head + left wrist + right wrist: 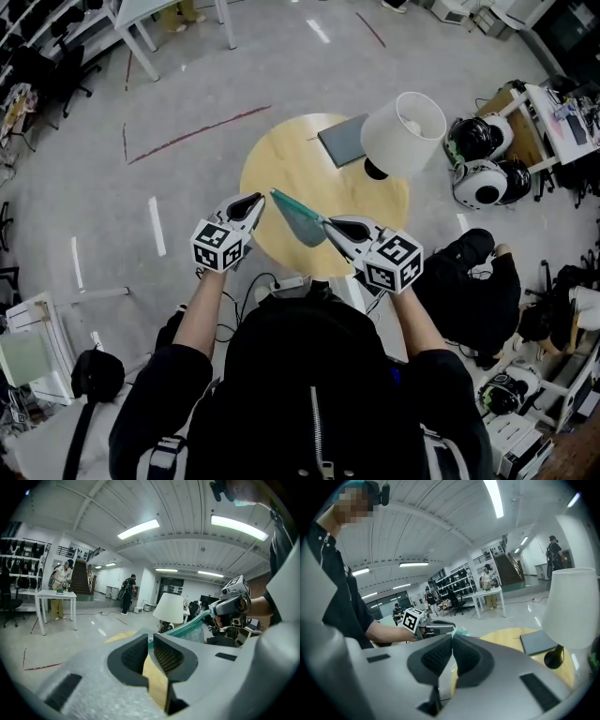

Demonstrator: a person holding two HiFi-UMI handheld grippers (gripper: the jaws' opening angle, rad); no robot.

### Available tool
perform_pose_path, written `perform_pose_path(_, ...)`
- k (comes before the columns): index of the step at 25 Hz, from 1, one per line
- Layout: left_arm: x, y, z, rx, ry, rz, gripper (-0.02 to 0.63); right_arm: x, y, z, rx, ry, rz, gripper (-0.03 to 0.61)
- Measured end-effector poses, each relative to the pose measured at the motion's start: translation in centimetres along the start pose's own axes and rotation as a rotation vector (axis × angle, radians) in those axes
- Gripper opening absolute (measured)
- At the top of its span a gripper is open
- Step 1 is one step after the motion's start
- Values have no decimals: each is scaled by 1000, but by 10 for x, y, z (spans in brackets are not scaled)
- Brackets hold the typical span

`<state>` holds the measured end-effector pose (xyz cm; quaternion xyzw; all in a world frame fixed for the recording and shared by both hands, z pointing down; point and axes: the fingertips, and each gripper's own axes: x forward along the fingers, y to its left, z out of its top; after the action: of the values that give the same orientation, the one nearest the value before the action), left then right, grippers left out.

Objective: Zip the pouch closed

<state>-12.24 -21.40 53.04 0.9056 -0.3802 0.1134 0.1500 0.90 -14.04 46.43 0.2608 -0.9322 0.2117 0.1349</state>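
Observation:
A teal pouch (pixel 300 220) hangs in the air over the round yellow table (pixel 281 159), stretched between my two grippers. My right gripper (pixel 328 225) is shut on its right corner; in the right gripper view the pads (pixel 440 656) stand pressed together. In the left gripper view the pouch (pixel 192 627) runs from the right gripper (pixel 213 613) to my left gripper (pixel 151 641). A narrow gap shows between the left pads, with the table visible through it. The pouch's pointed left end lies right at the left gripper (pixel 260 200), not pinched. The zipper pull is hidden.
A lamp with a white shade (pixel 405 131) and a grey flat pad (pixel 342 139) sit on the far right of the table. Helmets (pixel 483 159) and a black bag (pixel 469 281) lie on the floor to the right. A white table (pixel 150 19) stands far left.

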Motion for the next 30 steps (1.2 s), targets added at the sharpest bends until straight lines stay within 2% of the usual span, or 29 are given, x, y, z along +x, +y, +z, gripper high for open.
perform_pose_path(3, 1, -3, 2, -6, -14, -5, 46, 3, -2, -2, -1, 1, -5, 11)
perform_pose_path(11, -6, -5, 22, -9, -69, 7, 2, 5, -14, 1, 34, -15, -67, 14)
perform_pose_path(17, -16, -2, 53, 52, -128, 69, 2, 12, -20, 13, -11, -51, -136, 15)
perform_pose_path(22, -20, -10, 76, 77, -173, 74, 2, 13, -27, 26, -44, -75, -172, 14)
perform_pose_path(30, -28, -14, 93, 104, -211, 87, 2, 8, -30, 42, -76, -143, -219, 14)
